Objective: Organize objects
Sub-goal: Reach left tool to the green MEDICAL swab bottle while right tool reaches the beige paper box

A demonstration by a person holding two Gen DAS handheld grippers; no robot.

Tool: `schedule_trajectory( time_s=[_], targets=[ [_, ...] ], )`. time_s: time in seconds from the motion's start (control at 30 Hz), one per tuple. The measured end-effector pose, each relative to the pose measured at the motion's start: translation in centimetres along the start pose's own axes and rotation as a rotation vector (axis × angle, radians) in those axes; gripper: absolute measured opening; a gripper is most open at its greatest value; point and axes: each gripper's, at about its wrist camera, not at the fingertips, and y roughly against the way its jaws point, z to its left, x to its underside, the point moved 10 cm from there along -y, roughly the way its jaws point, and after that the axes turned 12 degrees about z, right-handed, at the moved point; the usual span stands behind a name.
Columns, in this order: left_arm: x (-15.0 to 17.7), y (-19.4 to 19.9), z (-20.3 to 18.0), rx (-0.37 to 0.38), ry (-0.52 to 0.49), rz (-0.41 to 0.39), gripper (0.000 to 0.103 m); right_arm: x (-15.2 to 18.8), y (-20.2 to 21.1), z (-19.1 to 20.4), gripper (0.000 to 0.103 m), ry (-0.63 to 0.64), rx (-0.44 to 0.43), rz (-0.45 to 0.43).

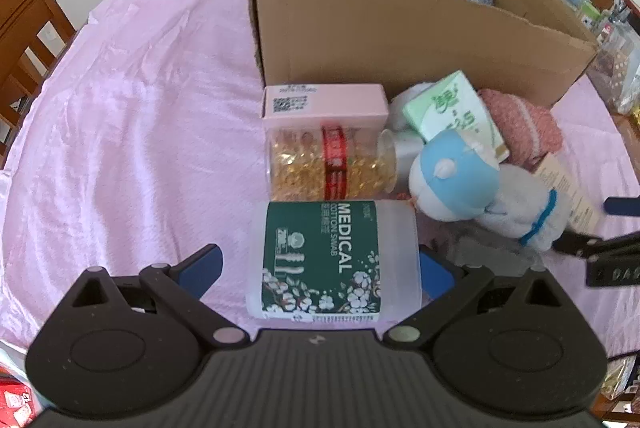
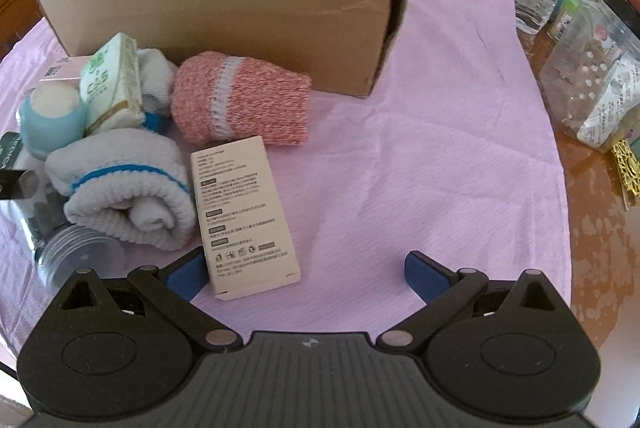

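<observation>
Left tongs (image 1: pixel 318 264) gape astride the cotton swab tub (image 1: pixel 334 260), unclamped; right tongs (image 2: pixel 306 272) gape empty; next, squeeze and lift into the cardboard box (image 1: pixel 400 28).

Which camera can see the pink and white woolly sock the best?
The right wrist view. There the pink sock lies whole and unblocked in front of the cardboard box. In the left wrist view only part of it shows, tucked behind the green tissue pack.

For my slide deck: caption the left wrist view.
Open left gripper straddles cotton swab container before cardboard box.
</observation>
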Motion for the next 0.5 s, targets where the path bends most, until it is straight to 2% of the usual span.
schedule_trajectory(
  time_s=[0.5],
  targets=[
    [0.7, -0.5, 2.9, -0.057, 0.016, 0.025, 0.100, 0.7, 0.1, -6.1, 0.103, -0.125, 0.062, 0.023]
  ],
)
